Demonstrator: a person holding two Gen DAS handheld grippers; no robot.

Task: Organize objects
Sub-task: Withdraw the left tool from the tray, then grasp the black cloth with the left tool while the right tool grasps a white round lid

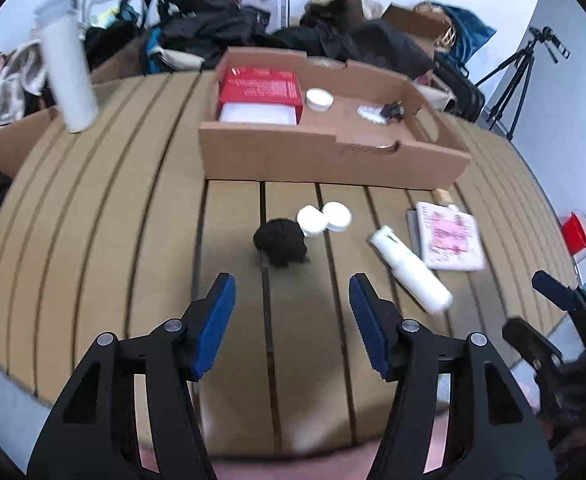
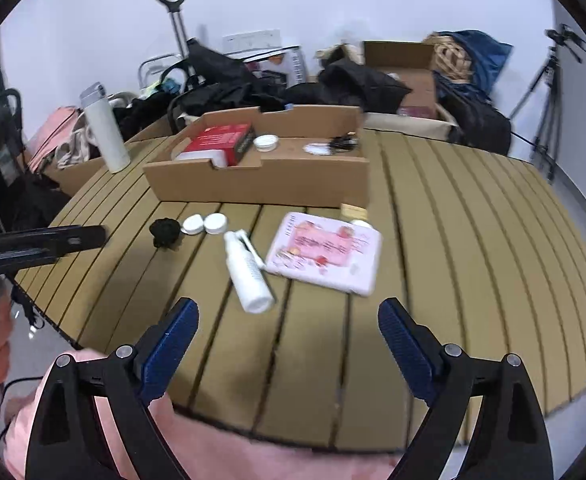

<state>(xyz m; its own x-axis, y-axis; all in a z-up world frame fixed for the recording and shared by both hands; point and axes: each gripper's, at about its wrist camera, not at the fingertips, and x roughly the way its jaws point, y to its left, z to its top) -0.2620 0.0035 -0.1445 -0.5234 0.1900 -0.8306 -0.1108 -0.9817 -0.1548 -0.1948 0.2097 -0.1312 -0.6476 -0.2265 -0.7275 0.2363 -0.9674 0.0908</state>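
A shallow cardboard box [image 1: 325, 156] [image 2: 253, 184] stands on the slatted table and holds a red box [image 1: 259, 88] [image 2: 223, 140], a white lid [image 1: 319, 99] [image 2: 266, 143] and small dark items. In front of it lie a black scrunchie [image 1: 281, 242] [image 2: 165, 232], two white round lids [image 1: 325, 218] [image 2: 205, 224], a white spray bottle [image 1: 411, 268] [image 2: 247, 272] and a pink-labelled packet [image 1: 449, 236] [image 2: 325, 252]. My left gripper [image 1: 292, 300] is open and empty, just short of the scrunchie. My right gripper [image 2: 289, 320] is open and empty, near the bottle's base.
A tall white flask [image 1: 69, 76] [image 2: 105, 132] stands at the table's far left. Bags, dark clothes and cartons pile up behind the table [image 1: 93, 208]. A tripod [image 1: 521, 76] [image 2: 549, 112] stands far right. The right gripper shows at the left wrist view's right edge [image 1: 549, 320].
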